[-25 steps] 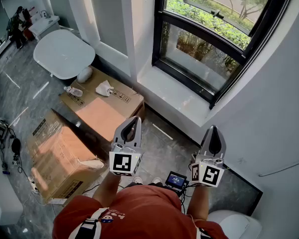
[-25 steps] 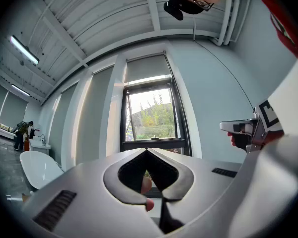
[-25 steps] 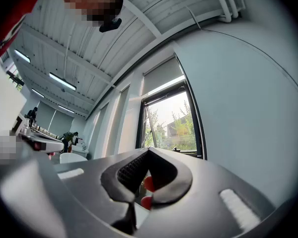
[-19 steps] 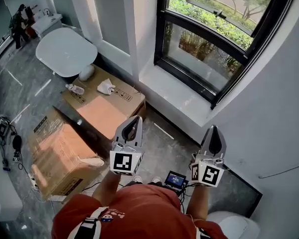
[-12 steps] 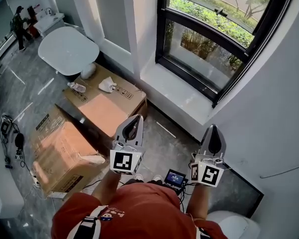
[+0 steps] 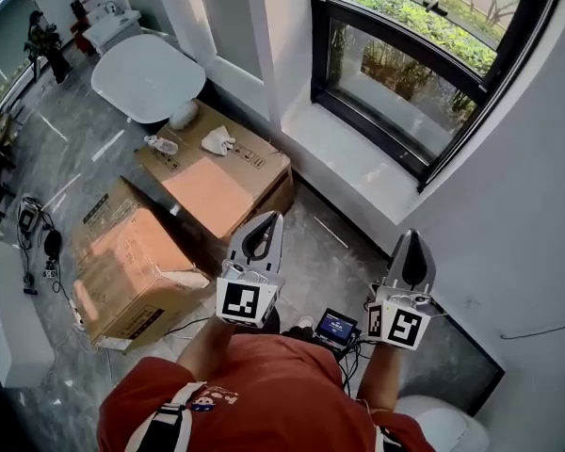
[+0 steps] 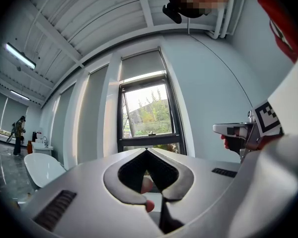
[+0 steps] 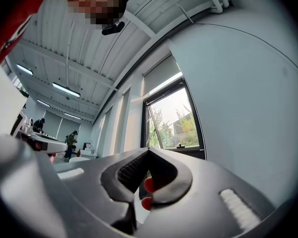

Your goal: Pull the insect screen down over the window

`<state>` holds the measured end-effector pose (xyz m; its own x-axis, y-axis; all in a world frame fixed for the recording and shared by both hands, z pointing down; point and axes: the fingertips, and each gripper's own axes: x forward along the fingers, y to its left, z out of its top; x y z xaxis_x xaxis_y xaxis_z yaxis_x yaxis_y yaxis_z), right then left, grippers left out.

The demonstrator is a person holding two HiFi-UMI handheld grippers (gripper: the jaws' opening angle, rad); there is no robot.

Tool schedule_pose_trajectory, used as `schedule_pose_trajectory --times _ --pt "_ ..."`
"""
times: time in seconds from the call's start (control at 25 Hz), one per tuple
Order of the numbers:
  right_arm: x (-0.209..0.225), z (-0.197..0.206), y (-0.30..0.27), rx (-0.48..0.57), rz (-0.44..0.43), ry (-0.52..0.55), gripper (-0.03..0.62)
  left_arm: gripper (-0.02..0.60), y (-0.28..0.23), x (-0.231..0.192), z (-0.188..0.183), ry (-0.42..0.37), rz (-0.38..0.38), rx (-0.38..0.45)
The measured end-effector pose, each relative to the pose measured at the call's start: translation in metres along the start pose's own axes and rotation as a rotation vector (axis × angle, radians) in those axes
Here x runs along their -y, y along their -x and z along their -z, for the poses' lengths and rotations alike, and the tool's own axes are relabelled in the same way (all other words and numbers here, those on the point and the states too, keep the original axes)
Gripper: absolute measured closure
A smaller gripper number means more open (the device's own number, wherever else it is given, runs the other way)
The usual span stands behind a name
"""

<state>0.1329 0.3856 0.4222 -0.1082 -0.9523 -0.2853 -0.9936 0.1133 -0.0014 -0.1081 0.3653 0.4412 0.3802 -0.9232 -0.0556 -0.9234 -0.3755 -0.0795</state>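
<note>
The black-framed window [image 6: 424,55] is set in the white wall ahead, above a white sill [image 6: 358,172]. The left gripper view shows the window [image 7: 149,115] with a grey blind [image 7: 141,66] drawn up over its top; I cannot make out the insect screen itself. My left gripper [image 6: 268,219] and right gripper [image 6: 410,238] are held side by side over the floor, well short of the sill, pointing at the window. Both are shut with nothing in them, as the left gripper [image 7: 147,155] and right gripper [image 8: 148,155] show in their own views.
Two cardboard boxes [image 6: 217,182] [image 6: 132,271] lie on the floor to the left, with small items on the far one. Beyond them stands a white round table [image 6: 146,78]. A small screen device [image 6: 337,326] and cables lie at the person's feet. A white wall [image 6: 508,205] closes the right side.
The head view has shifted, so the boxes and window sit further right and lower in the picture. My left gripper has moved a little to the right. Both jaws stay shut.
</note>
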Motion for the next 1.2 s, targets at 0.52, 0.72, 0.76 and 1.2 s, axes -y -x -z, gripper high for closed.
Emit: schedule_pose_trajectory --times 0.52,0.72,0.76,1.2 --pt "-0.013 0.028 -0.045 -0.057 0.000 0.067 0.585 0.577 -0.053 -0.033 0.024 0.063 0.018 0.002" --pt "-0.040 0.038 -0.104 -0.051 -0.014 0.085 0.585 0.577 -0.092 -0.072 0.021 0.015 0.039 0.024" --pt "-0.045 0.039 -0.115 -0.048 -0.012 0.089 0.585 0.577 -0.099 -0.081 0.020 0.010 0.042 0.026" --pt "-0.084 0.051 -0.206 -0.048 0.037 0.134 0.585 0.577 -0.173 -0.159 0.033 0.085 0.092 0.025"
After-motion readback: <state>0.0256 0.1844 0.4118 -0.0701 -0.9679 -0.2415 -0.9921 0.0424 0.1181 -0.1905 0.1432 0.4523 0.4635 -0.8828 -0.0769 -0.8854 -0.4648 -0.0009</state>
